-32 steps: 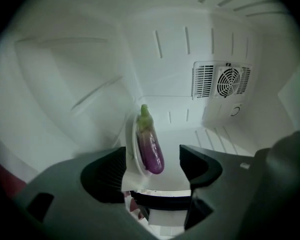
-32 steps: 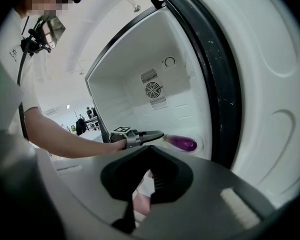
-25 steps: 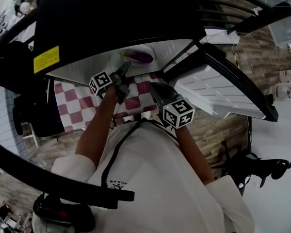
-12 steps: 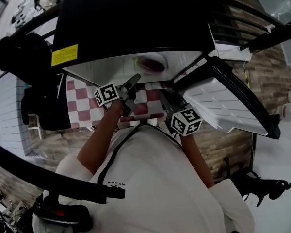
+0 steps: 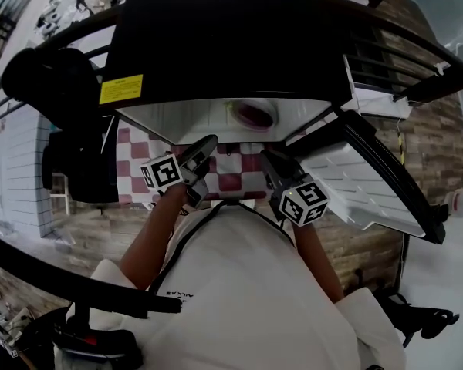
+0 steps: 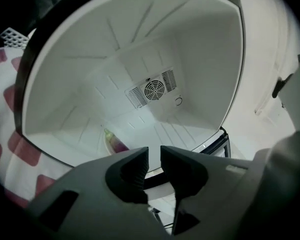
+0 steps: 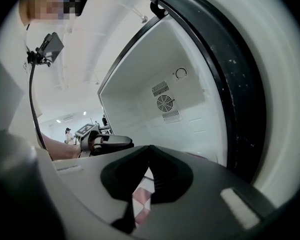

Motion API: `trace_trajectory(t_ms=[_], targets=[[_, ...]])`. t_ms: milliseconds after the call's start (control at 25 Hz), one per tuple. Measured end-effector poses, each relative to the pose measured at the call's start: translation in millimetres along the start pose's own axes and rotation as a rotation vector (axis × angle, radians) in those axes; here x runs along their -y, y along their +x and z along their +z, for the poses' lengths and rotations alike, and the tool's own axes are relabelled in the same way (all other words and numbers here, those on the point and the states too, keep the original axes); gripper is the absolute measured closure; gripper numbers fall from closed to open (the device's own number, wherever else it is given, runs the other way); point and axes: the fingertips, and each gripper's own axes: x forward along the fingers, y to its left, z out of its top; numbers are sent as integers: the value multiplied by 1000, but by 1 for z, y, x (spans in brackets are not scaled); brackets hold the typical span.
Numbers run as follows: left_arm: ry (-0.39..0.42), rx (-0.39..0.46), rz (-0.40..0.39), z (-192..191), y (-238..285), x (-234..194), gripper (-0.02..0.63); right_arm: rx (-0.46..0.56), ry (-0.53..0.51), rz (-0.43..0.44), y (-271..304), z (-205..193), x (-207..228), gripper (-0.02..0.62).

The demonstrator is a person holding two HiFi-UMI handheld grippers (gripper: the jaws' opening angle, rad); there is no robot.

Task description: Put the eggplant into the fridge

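The purple eggplant (image 5: 253,115) lies in a pale dish on the white floor of the open fridge (image 5: 193,118). In the left gripper view the eggplant (image 6: 116,142) shows just above the jaws, well inside the fridge. My left gripper (image 5: 206,145) hangs in front of the opening, apart from the dish. Its jaws are closing to a narrow gap with nothing between them (image 6: 154,156). My right gripper (image 5: 269,158) is beside it at the right edge of the opening, shut and empty (image 7: 149,150).
The fridge door (image 5: 370,179) stands open to the right, its black seal (image 7: 225,84) close to my right gripper. A red-and-white checked cloth (image 5: 233,169) covers the surface under both grippers. The fridge's back wall has a round fan grille (image 6: 155,90).
My left gripper has drawn back out of the fridge and risen, and its jaws have narrowed. The eggplant has stayed in its dish inside. The right gripper has barely moved.
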Motion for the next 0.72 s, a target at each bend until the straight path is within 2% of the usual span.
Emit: trace_trajectory(t_ms=[360,720], targets=[[220,22,80,11,-30,22,595,46,-45,66,-1,31,-21,589],[442,-12,102,5,-29,46,598,66,-54,57,-5,38,-25,589]])
